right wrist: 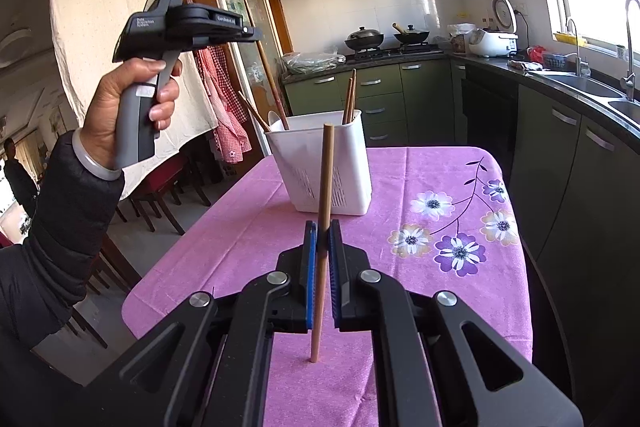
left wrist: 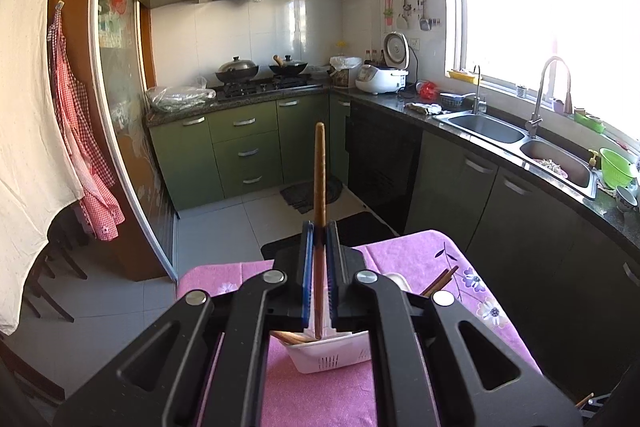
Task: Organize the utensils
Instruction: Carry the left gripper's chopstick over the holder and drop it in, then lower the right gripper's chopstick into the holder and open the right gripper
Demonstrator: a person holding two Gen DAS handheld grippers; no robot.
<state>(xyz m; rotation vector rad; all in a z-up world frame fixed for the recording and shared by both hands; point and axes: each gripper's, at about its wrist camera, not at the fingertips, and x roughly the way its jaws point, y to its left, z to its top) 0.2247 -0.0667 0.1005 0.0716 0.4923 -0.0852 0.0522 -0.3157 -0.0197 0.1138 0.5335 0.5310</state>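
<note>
My left gripper (left wrist: 319,237) is shut on a dark brown chopstick (left wrist: 319,179) held upright above the white utensil holder (left wrist: 332,357). In the right wrist view the left gripper (right wrist: 253,31) is raised over the holder (right wrist: 320,163), and its chopstick (right wrist: 266,67) slants down with its tip inside the holder's left part. Several chopsticks (right wrist: 349,101) and a white spoon (right wrist: 274,117) stand in the holder. My right gripper (right wrist: 323,237) is shut on a lighter wooden chopstick (right wrist: 324,211), held upright in front of the holder, above the cloth.
The holder stands on a table with a pink flowered cloth (right wrist: 440,227). Dark cabinets and a counter with a double sink (left wrist: 520,143) run along the right. A stove with pans (left wrist: 260,71) is at the back. Chairs (right wrist: 160,187) stand to the table's left.
</note>
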